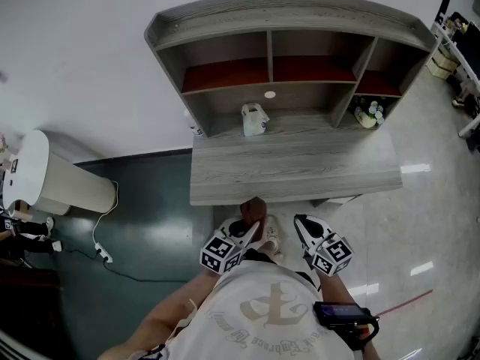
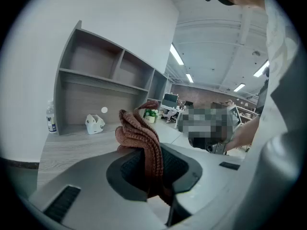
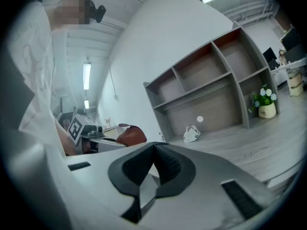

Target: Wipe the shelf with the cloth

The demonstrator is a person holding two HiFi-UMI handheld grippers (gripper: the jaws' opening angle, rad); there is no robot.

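The left gripper [image 2: 152,169] is pinching the brown cloth [image 2: 140,137] between its fingers. The cloth is standing up out of them in folds, held in the air at the near edge of the counter [image 1: 300,177] and well apart from the shelf [image 1: 300,19]. The right gripper [image 3: 154,150] is hovering just beside the left one, its fingers pressed together on nothing. At the foot of the shelf a white bag [image 1: 254,120] is sitting near the middle and a potted plant [image 1: 367,114] is standing in the right-hand bay — both far from the cloth.
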